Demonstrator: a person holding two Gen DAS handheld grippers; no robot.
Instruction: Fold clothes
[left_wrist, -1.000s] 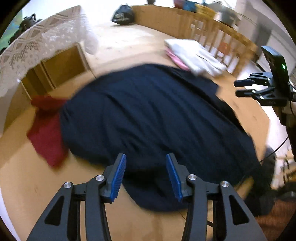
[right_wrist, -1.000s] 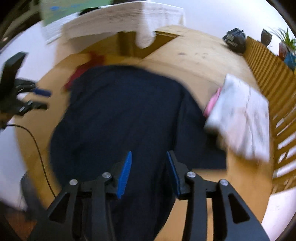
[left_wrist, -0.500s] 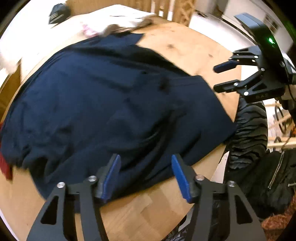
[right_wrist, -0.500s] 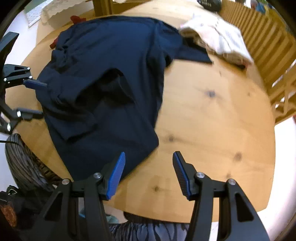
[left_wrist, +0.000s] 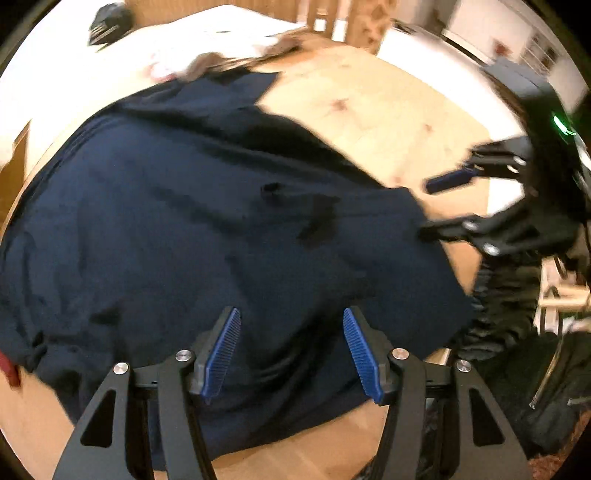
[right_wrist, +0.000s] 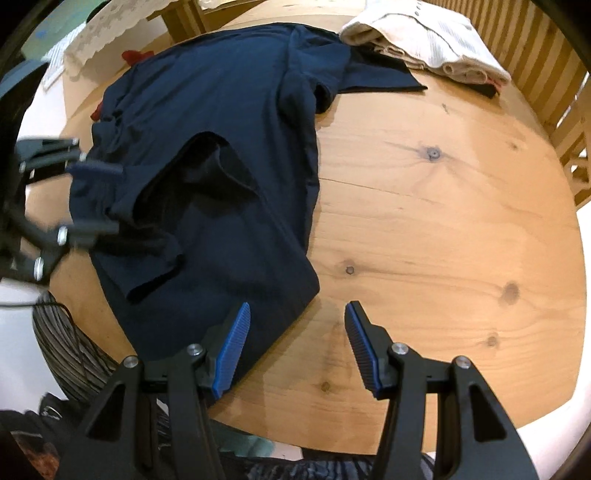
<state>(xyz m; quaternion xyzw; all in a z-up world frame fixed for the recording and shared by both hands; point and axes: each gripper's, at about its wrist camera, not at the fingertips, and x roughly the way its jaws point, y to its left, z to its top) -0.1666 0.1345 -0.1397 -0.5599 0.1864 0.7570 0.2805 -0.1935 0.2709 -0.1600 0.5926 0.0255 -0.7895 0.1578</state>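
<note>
Navy shirt lies rumpled on worktop; left hand-held gripper spread above it; right hand-held gripper spread, empty, at its hem.

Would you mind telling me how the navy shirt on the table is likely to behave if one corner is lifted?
The navy shirt would probably sag and trail, since it lies creased and bunched in soft folds. It looks light, being thin cloth. It may slide fairly easily, as the wooden table beneath looks smooth.
</note>
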